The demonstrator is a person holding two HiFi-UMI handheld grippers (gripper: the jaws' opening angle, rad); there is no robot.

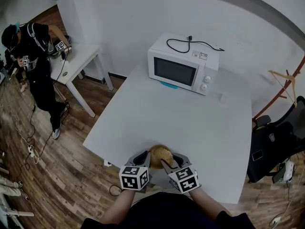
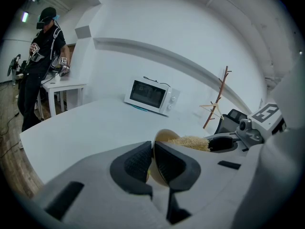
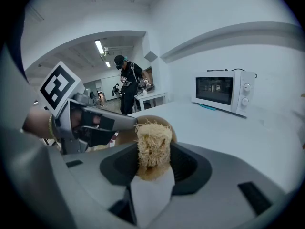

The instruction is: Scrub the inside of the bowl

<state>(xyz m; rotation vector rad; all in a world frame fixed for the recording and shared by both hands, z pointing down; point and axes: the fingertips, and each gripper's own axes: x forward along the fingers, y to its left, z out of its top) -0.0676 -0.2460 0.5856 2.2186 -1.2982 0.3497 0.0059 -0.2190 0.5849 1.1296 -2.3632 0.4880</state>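
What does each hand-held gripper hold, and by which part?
Left hand-held gripper: bowl, by its rim. Right hand-held gripper: scrubber, by its lower half.

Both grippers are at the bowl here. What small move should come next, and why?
Probably ease the right gripper forward so its scrubber presses on the inner wall of the bowl, then rub. The left gripper is shut on the bowl's rim, steadying it, and the right fingers clamp the scrubber at the bowl's opening; contact with the inside can't be confirmed.
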